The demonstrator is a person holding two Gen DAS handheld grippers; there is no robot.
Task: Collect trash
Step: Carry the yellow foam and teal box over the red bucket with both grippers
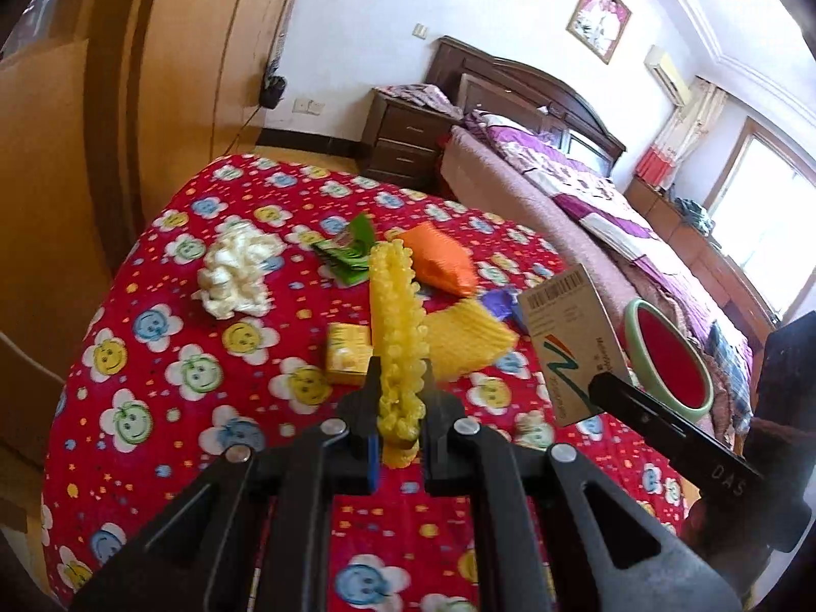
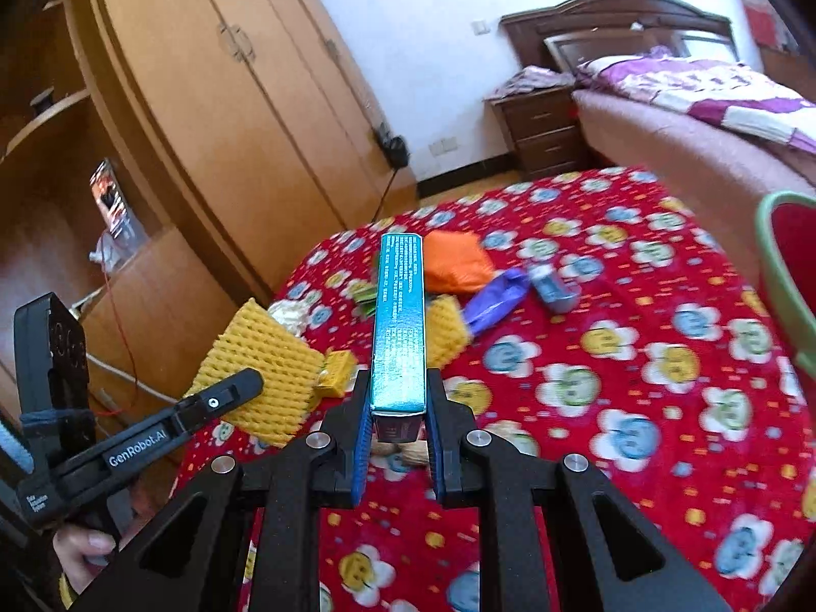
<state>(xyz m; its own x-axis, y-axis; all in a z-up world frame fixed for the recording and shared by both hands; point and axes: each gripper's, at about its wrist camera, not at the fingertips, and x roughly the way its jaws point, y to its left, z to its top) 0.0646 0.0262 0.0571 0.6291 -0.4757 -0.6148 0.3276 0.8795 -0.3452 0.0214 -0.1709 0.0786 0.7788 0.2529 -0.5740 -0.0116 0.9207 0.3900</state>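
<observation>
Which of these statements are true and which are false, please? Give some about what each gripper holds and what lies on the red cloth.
1. The left gripper is shut on a yellow foam net. True.
2. The right gripper is empty. False: it grips a flat box.
3. An orange packet lies on the red cloth. True.
4. The green-rimmed bin stands on the bed. False: it is beside the cloth-covered table.
</observation>
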